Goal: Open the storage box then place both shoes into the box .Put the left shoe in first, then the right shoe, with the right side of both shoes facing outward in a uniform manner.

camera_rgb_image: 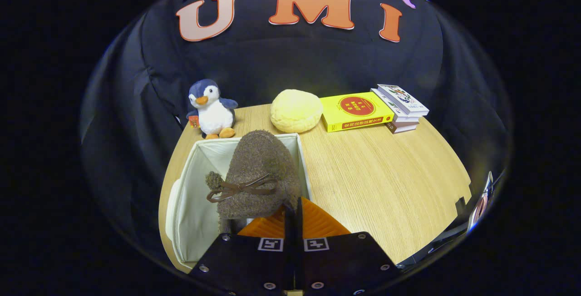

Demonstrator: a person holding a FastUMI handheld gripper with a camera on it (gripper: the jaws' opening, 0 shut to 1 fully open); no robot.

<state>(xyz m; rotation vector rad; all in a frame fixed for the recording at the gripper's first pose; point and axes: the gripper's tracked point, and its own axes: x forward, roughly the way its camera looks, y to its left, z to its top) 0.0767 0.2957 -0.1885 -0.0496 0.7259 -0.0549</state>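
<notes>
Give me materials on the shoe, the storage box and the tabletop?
Shoe: fuzzy brown fleece or boucle-like fabric, matte, with a thin leather-looking bow; the gripper fingers are closed on its edge over the box. Storage box: off-white fabric, likely canvas, soft creased walls. Tabletop: light wood-grain surface, probably laminate, low sheen.

The wooden table [363,173] carries everything. Taking the table's middle as the clock's centre, a white fabric box [190,196] stands open at about 8 o'clock. A plush penguin [211,110] sits upright at 11, just beyond the box. A round yellow cushion [296,110] lies at 12, close to the box's far corner. A yellow book [356,111] lies flat at 1, touching a stack of books [401,107] on its far side.
</notes>
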